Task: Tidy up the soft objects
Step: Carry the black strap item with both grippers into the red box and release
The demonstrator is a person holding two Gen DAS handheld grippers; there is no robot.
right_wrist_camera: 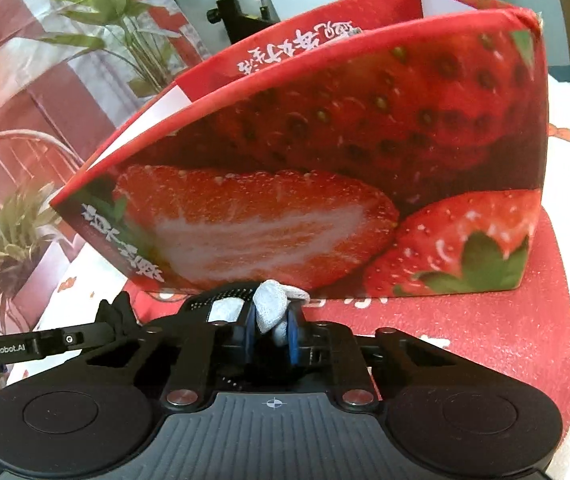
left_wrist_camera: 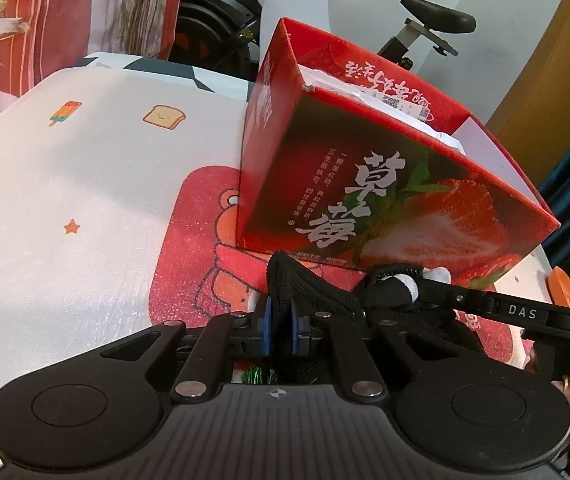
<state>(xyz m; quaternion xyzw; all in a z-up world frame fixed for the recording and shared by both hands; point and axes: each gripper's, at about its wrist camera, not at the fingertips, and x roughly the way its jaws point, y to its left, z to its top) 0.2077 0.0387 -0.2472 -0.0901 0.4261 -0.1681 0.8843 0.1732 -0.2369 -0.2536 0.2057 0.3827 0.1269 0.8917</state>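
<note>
A black knitted glove with white fingertips (left_wrist_camera: 309,292) lies in front of an open red strawberry box (left_wrist_camera: 365,168). My left gripper (left_wrist_camera: 279,320) is shut on the glove's black cuff end. My right gripper (right_wrist_camera: 271,328) is shut on one of the glove's white fingertips (right_wrist_camera: 271,304), just in front of the box's long side (right_wrist_camera: 325,184). The right gripper's arm shows in the left wrist view (left_wrist_camera: 505,312). White items sit inside the box (left_wrist_camera: 397,108).
The box stands on a red cartoon mat (left_wrist_camera: 197,248) on a white printed bed sheet (left_wrist_camera: 65,184). An exercise bike (left_wrist_camera: 437,20) and a red floral curtain (left_wrist_camera: 45,20) are behind. The left gripper's arm shows at the left of the right wrist view (right_wrist_camera: 25,346).
</note>
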